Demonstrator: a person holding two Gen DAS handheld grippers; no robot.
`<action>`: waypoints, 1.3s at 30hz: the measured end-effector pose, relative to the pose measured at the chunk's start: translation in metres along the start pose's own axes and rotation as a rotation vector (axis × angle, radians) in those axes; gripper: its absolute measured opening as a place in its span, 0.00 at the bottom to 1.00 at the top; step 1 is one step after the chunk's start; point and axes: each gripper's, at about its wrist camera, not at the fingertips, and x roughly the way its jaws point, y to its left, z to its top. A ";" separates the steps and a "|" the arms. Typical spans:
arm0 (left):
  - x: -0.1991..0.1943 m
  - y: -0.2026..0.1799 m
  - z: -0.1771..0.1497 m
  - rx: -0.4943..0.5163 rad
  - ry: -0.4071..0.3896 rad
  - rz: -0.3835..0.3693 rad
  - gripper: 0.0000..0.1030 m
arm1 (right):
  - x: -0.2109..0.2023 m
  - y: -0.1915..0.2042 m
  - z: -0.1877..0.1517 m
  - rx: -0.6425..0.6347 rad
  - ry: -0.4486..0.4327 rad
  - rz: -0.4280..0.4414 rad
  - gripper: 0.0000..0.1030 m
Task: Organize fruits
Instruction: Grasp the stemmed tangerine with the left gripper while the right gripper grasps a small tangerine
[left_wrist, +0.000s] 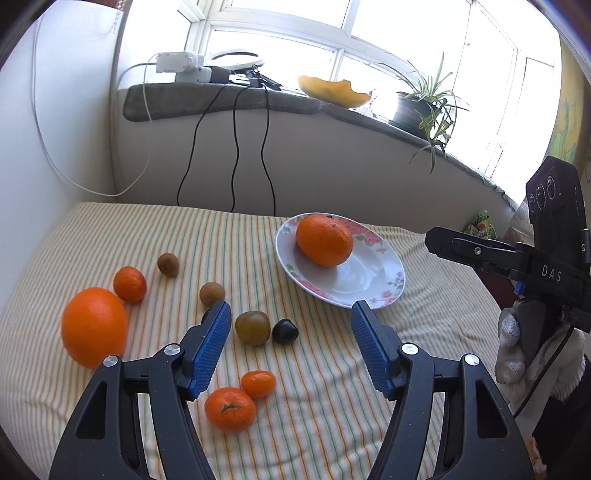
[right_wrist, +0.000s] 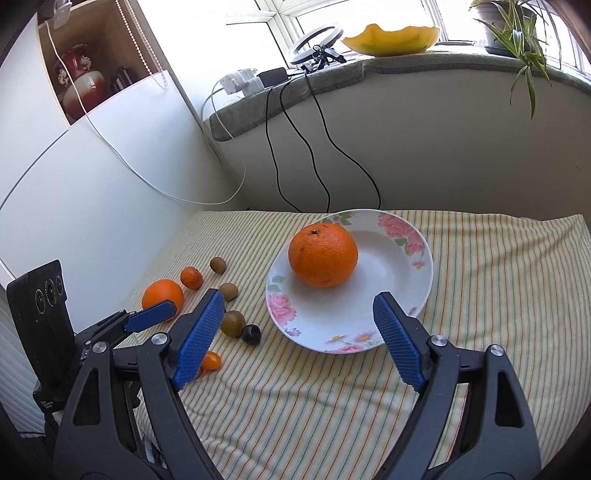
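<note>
My left gripper (left_wrist: 290, 314) and right gripper (right_wrist: 299, 304) both gape empty; one orange (right_wrist: 323, 254) sits on the plate (right_wrist: 391, 325); other fruit lies left.

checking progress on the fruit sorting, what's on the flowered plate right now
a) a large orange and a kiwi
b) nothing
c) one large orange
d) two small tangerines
c: a single large orange sits on the flowered plate, while the second large orange, the tangerines, kiwis and other small fruits lie on the striped cloth beside it.
</note>
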 end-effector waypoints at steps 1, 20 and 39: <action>-0.005 0.006 -0.003 -0.005 -0.004 0.010 0.65 | -0.002 0.002 -0.002 -0.005 -0.014 0.003 0.84; -0.027 0.049 -0.061 -0.085 0.085 0.010 0.55 | 0.030 0.056 -0.040 -0.197 0.139 0.062 0.84; 0.002 0.042 -0.069 -0.063 0.147 -0.031 0.47 | 0.105 0.077 -0.069 -0.192 0.365 0.174 0.46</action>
